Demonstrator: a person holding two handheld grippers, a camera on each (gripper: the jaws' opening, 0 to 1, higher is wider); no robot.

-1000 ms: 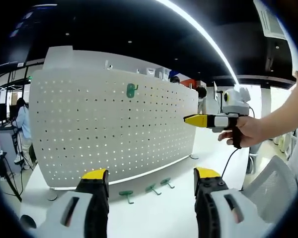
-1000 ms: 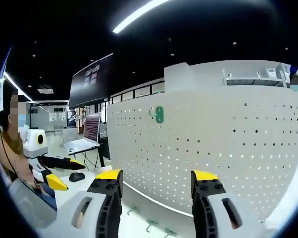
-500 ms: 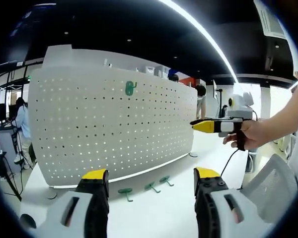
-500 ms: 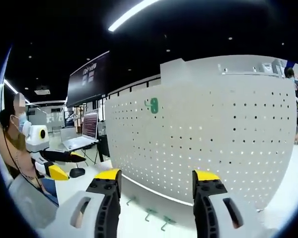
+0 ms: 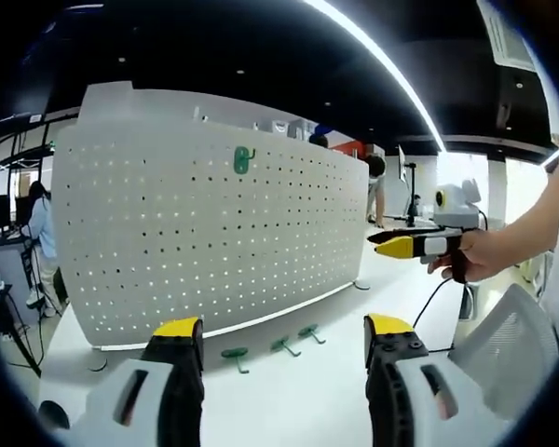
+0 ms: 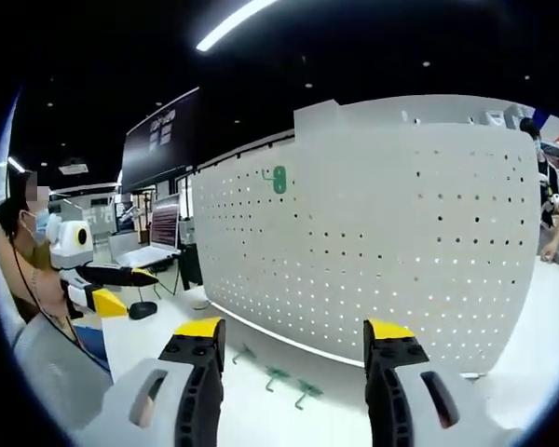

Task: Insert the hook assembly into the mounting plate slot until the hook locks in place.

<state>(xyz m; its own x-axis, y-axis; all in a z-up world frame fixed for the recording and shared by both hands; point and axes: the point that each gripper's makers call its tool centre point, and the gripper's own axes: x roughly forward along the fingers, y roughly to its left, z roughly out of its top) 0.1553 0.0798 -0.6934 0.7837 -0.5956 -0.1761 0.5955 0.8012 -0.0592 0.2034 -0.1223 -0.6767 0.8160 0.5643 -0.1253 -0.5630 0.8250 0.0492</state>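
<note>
A white perforated mounting plate (image 5: 205, 233) (image 6: 373, 251) stands upright on a white table. One green hook (image 5: 243, 160) (image 6: 279, 179) hangs near its top. Three loose green hooks (image 5: 270, 346) (image 6: 275, 377) lie on the table at the plate's foot. My left gripper (image 5: 284, 328) is open and empty, a little in front of those hooks. My right gripper (image 6: 296, 333) is open and empty too, above the hooks. In the left gripper view the right gripper (image 5: 405, 245) is held by a hand at the right. In the right gripper view the left gripper (image 6: 107, 289) is at the left.
The white table (image 5: 289, 400) runs in front of the plate. A laptop (image 6: 158, 242) and a dark mouse (image 6: 142, 309) sit at the far left of the right gripper view. A white mesh chair back (image 5: 503, 349) is at the right. People stand in the background.
Both views have drawn back and tilted down a little, so more of the table and the three loose hooks show. The right gripper in the left gripper view has sunk lower and moved right.
</note>
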